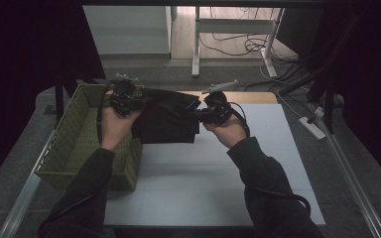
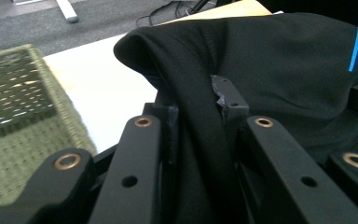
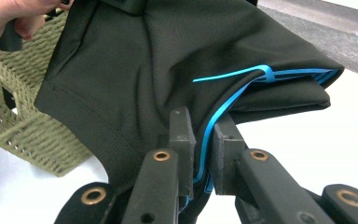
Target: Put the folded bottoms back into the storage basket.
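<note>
— Above the table's [image 1: 203,168] far left corner: cloth [image 1: 168,119] lifted, spread between both claws, partly over the basket [image 1: 79,144].
— Grip?
— Left claw [image 1: 124,96] clamped on one fold, right claw [image 1: 213,110] clamped on the blue-trimmed edge.
— Left to do?
— Probably lowering into the basket; not yet inside.
</note>
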Demonstrator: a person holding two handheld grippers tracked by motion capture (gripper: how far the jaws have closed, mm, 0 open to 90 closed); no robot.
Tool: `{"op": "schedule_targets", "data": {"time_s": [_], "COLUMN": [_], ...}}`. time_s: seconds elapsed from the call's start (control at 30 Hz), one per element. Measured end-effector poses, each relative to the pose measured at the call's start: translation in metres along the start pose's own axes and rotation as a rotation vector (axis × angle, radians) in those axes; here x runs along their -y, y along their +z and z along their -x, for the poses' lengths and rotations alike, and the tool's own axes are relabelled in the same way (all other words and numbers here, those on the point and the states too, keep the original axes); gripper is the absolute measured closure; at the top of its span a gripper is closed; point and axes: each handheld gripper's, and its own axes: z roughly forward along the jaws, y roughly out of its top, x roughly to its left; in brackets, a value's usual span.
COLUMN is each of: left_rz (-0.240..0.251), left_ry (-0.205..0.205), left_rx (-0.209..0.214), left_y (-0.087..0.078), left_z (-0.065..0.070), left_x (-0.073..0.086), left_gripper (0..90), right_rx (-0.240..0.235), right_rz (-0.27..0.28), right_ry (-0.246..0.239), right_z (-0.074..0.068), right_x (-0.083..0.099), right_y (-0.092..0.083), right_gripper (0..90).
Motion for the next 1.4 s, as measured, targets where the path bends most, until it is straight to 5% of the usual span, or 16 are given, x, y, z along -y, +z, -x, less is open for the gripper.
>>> {"op": "schedule_targets", "data": {"time_s": [1.4], "left_rz": [0.024], "left_ry": [-0.12], "left_rx": [-0.105], "left_y": [-0.076], "left_z": [-0.09], "left_x": [0.027], "left_gripper": [75.3], "right_rx": [-0.104], "right_rz": [0.014], "right_ry": [-0.05], "right_z": [-0.056], "right_x": [-0.06], "right_y": [0.091], "right_gripper": [81.8]}}
